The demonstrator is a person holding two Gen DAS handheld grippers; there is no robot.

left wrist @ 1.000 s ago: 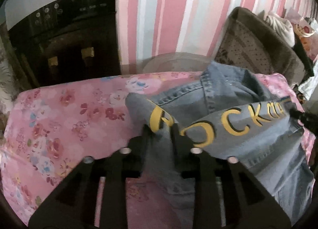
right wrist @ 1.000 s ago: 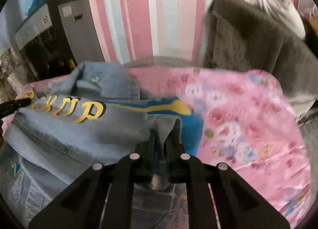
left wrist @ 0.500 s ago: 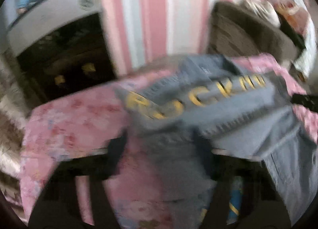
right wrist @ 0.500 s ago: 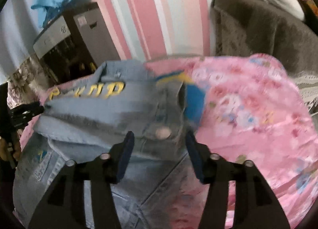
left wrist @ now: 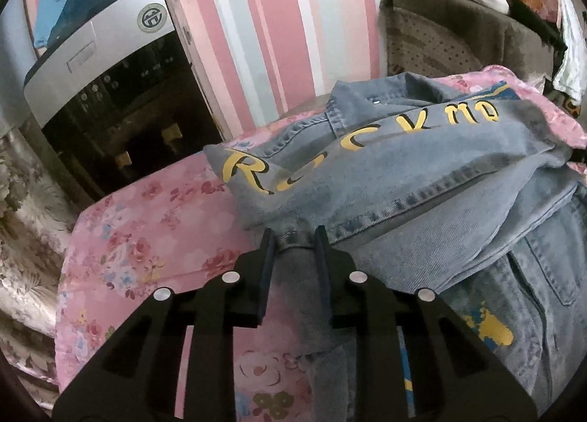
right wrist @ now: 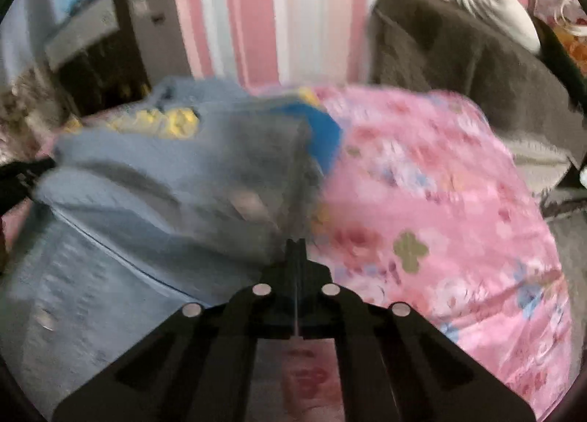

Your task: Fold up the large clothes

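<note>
The denim jacket (left wrist: 422,180) lies on a pink floral bedspread (left wrist: 146,238), partly folded: a panel with yellow lettering is turned over the body, collar toward the striped wall (left wrist: 275,18). Its long axis runs across the left wrist view, from the near left corner up toward the far right. The left hand-held gripper (left wrist: 293,238) sits at the jacket's near left edge with a fold of denim between its fingers; the jaws are closing, and whether the pads already press on the cloth I cannot tell. The right hand-held gripper (right wrist: 295,244) is clenched fully with nothing between its fingers, at the jacket's (right wrist: 165,180) right edge where denim meets bedspread (right wrist: 440,202) — that view is badly blurred. The jacket lies ahead of both, to the right of the left one and to the left of the right one; the left is the nearer to a hold, so the next fold probably starts there. The lettering reads roughly "ROCK", then unclear characters. A silver and black appliance (left wrist: 110,73) by the wall carries a round emblem I cannot read — a dark armchair (left wrist: 458,37) stands behind the bed.
</note>
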